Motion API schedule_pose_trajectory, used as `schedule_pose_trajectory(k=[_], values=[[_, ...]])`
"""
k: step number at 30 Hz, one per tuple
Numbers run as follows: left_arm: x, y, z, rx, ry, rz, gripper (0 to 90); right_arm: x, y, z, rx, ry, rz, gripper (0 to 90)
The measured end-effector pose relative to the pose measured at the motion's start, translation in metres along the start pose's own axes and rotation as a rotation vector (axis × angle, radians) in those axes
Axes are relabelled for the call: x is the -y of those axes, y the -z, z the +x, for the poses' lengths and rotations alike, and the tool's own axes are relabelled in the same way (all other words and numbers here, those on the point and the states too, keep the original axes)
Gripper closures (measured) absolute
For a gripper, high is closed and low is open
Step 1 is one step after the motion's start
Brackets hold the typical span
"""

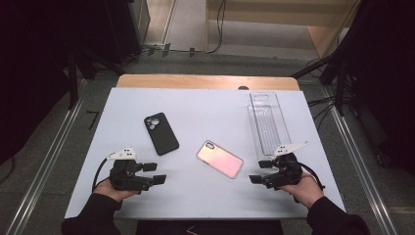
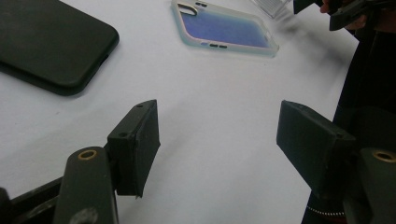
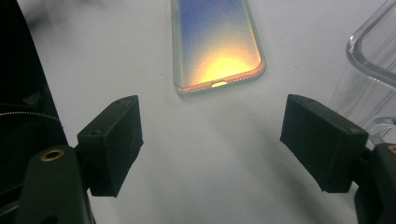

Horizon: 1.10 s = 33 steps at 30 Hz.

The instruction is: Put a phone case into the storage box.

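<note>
A black phone case [image 1: 160, 133] lies camera side up left of the table's middle; it fills the upper left of the left gripper view [image 2: 51, 46]. An iridescent pink phone case [image 1: 220, 158] lies near the middle, blue in the left gripper view [image 2: 224, 29] and yellow-blue in the right gripper view [image 3: 215, 42]. My left gripper [image 1: 155, 172] rests at the front left, open, jaws pointing right over bare table [image 2: 217, 135]. My right gripper [image 1: 260, 171] rests at the front right, open, jaws pointing left toward the pink case [image 3: 212, 144]. Nothing sits between either pair of jaws.
A long clear plastic tray [image 1: 266, 122] lies at the right, just behind my right gripper, its corner showing in the right gripper view [image 3: 373, 51]. The white tabletop [image 1: 205, 112] ends in a wooden strip at the back. Dark stands and cables surround the table.
</note>
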State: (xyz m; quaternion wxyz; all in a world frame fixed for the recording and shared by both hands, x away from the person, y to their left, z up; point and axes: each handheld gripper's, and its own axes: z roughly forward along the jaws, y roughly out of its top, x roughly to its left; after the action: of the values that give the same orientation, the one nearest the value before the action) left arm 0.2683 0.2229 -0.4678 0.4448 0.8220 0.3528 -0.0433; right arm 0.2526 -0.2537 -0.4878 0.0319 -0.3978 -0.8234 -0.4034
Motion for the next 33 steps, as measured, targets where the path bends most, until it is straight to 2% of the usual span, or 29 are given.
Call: schedule_pose_trajectory(k=[3,9,20,26,33], values=[[0.0002,-0.0001,0.0011,-0.003,0.004,0.001,30.1,-0.0006,-0.0010,0.0005,-0.002,-0.003,0.010,18.5],[0.0004,-0.0006,0.0009,0.001,0.001,0.003,30.2,0.0001,0.0010,0.0007,0.015,-0.001,-0.004,18.1],[0.0007,-0.0028,0.0014,0.002,-0.003,0.019,30.2,0.0002,0.0006,0.0020,0.012,-0.009,-0.003,18.0],[0.0004,-0.0032,0.0008,0.005,-0.006,0.017,30.2,0.0004,0.0014,0.0036,0.015,-0.001,-0.019,16.6],[-0.0005,-0.0022,0.0011,0.002,-0.001,0.007,30.2,-0.0005,0.0007,0.0052,0.026,0.010,-0.007,15.2]])
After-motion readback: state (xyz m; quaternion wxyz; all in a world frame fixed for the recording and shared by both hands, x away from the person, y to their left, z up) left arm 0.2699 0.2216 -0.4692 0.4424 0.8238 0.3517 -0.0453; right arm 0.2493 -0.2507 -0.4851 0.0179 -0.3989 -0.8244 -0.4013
